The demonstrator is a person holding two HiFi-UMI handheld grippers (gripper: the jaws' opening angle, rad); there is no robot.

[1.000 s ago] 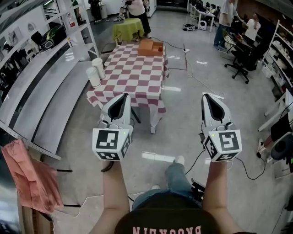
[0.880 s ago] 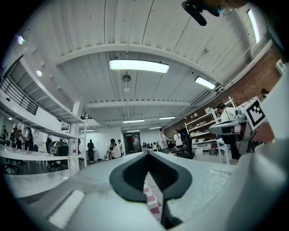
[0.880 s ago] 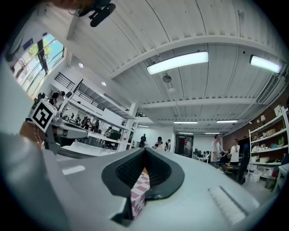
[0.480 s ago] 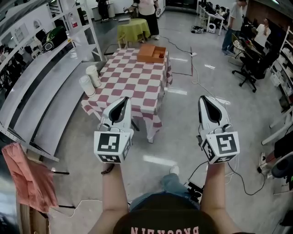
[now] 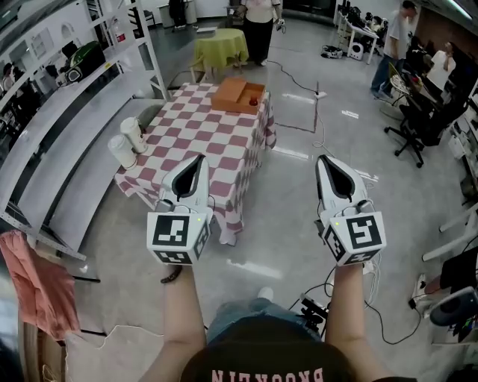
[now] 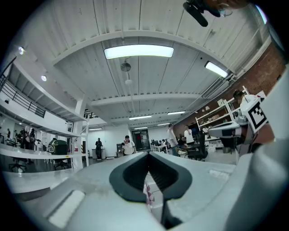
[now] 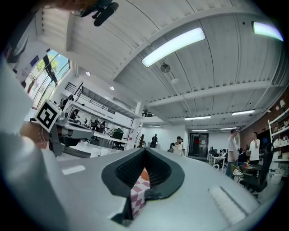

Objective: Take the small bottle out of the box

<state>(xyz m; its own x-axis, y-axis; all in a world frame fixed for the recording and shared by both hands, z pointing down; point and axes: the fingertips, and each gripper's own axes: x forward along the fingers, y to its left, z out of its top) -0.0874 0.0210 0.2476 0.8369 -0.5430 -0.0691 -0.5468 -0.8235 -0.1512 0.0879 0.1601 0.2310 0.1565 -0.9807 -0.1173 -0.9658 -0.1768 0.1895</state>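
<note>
An open orange-brown box (image 5: 234, 93) sits at the far end of a table with a red-and-white checked cloth (image 5: 202, 138). A small dark red thing (image 5: 253, 101), too small to make out, lies in the box's right compartment. Both grippers are held in the air short of the table, pointing at it. My left gripper (image 5: 199, 158) hangs over the cloth's near edge with its jaws shut and empty. My right gripper (image 5: 322, 159) is over the floor to the table's right, also shut and empty. Its own view shows a strip of checked cloth (image 7: 139, 194) below the closed jaws (image 7: 145, 152).
Two white cups (image 5: 127, 142) stand at the table's left edge. Grey shelving (image 5: 60, 149) runs along the left, with a pink cloth (image 5: 33, 287) hanging nearby. Beyond are a green-covered table (image 5: 221, 46), a standing person (image 5: 261, 22), office chairs (image 5: 426, 119) and floor cables (image 5: 328, 142).
The table and box have come nearer and lower in the head view as the person walks towards them. Both grippers stay shut and held out in front.
</note>
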